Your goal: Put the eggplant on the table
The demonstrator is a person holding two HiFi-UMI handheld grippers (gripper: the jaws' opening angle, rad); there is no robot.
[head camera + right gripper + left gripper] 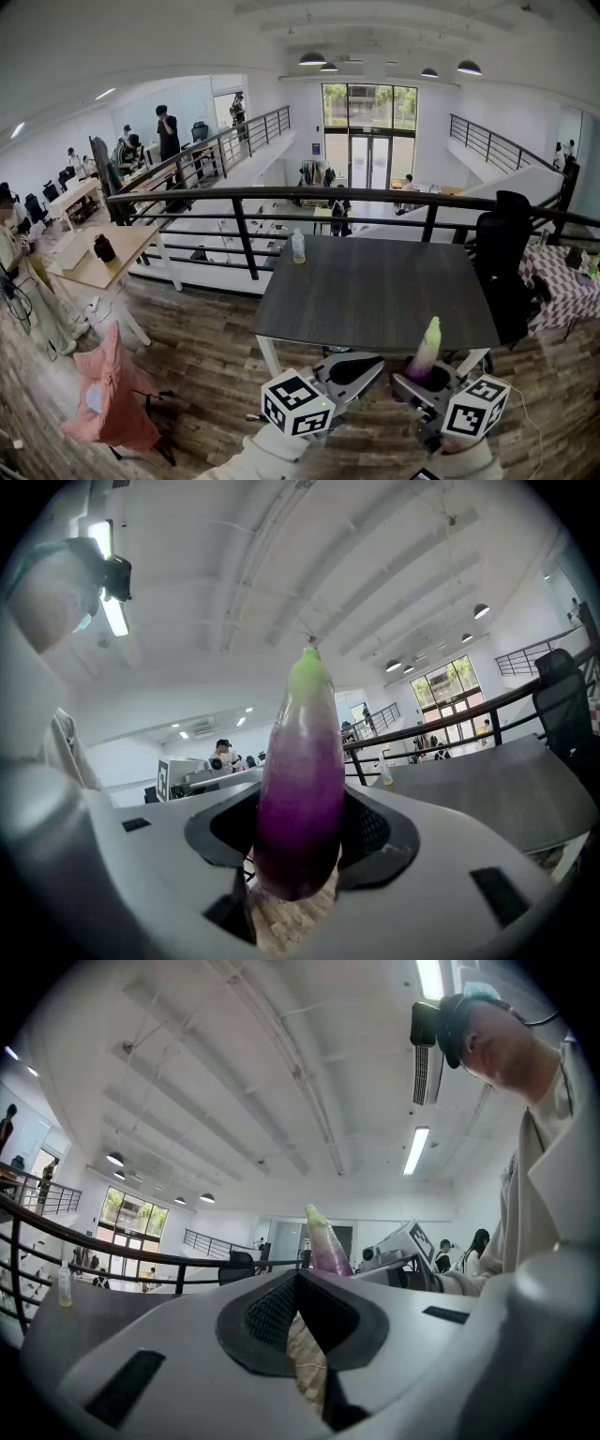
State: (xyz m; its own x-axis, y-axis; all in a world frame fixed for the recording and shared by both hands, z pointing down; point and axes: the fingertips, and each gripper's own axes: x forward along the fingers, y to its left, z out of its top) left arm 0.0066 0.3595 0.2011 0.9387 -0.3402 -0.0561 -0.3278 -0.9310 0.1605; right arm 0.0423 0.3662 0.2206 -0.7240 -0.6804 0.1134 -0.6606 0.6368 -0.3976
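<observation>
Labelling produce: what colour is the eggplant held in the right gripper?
The eggplant is purple, paling upward to a light green tip; clearest in the right gripper view.

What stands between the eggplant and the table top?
Nothing visible. The right hand-held gripper holds the purple, green-tipped eggplant upright by the near edge of the dark grey table; a small clear plastic bottle stands only at the far edge.

A dark grey worktop (375, 291) stands just ahead of the left tool (354, 368) and the right tool (431, 378), its near edge close to their tips. One small clear bottle (298, 247) stands upright on it, well ahead of the left tool at the far left corner. The worktop stands on a wooden plank floor (206, 356).
</observation>
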